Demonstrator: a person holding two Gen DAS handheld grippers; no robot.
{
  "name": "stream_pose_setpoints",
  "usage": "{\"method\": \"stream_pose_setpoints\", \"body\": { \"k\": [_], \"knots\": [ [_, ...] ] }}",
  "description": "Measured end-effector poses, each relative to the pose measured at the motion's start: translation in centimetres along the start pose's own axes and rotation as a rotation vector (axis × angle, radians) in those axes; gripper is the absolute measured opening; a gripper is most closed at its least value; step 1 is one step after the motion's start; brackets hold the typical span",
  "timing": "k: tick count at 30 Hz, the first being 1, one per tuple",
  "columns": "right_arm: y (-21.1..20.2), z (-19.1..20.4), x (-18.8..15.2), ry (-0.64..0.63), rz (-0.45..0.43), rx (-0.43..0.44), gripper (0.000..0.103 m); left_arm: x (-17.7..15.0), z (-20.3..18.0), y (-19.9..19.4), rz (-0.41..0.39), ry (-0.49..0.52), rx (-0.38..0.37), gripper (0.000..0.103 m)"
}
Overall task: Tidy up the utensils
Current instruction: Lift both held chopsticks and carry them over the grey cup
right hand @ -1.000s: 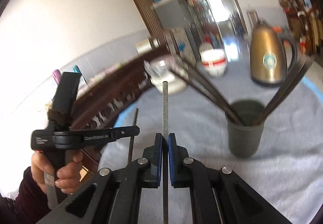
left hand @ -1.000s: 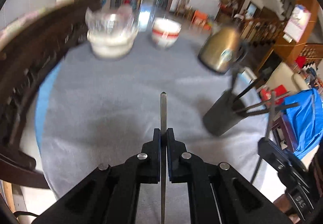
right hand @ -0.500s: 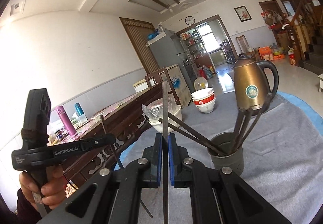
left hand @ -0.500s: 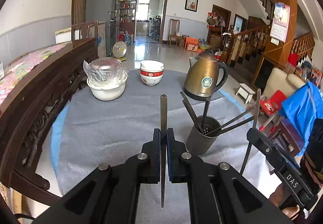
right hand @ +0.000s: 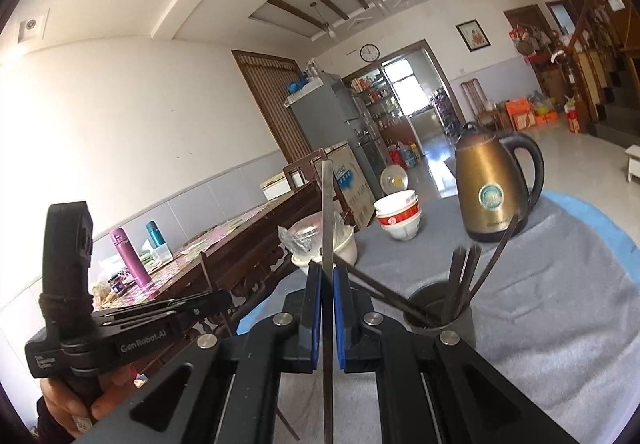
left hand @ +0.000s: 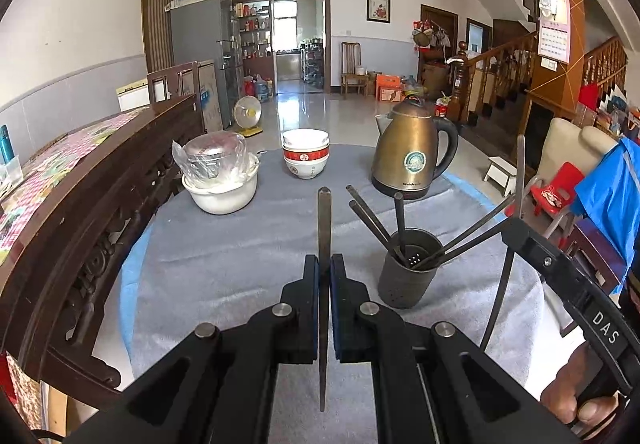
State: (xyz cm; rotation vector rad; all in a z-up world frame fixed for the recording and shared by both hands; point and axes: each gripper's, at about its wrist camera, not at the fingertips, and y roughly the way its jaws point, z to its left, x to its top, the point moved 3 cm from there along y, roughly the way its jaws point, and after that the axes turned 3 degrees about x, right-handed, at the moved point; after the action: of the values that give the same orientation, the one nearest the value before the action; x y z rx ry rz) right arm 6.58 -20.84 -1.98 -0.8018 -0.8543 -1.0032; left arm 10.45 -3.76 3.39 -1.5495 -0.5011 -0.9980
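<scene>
The left wrist view is looking forward and somewhat down over its own jaws onto the bench, close to the holder. The right wrist view is facing nearly level from the other side, taking in much ceiling. Both are sharing the holder, kettle and bowls, and each is catching the other gripper at its edge.

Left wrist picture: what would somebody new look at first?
Probably the black left tongs right up front, shut on a thin metal chopstick that sticks up in the middle. Next, the grey utensil holder just to its right on the grey tablecloth, with dark chopsticks fanning out. Behind it stands a shiny bronze kettle, with stacked red-and-white bowls to its left.
</scene>
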Motion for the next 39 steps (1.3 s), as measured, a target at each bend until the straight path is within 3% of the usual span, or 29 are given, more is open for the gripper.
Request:
{"method": "stream_pose_setpoints", "body": {
  "k": [19,30,39],
  "knots": [
    [-0.2,-2.3,4.8,-0.032,-0.069,-0.053,0.006,1.7,-2.7,0.0,0.000,0.068,0.009,0.005],
    [0.7,-5.3,7.2,0.006,-0.128,-0.114,0.006,4.8,-4.4,0.6,-0.009,0.048,-0.071,0.005],
    [1.8,-6.3,8.6,0.022,-0.196,-0.196,0.006,7.7,-5.6,0.7,-0.061,0.008,-0.106,0.005]
  ]
}}
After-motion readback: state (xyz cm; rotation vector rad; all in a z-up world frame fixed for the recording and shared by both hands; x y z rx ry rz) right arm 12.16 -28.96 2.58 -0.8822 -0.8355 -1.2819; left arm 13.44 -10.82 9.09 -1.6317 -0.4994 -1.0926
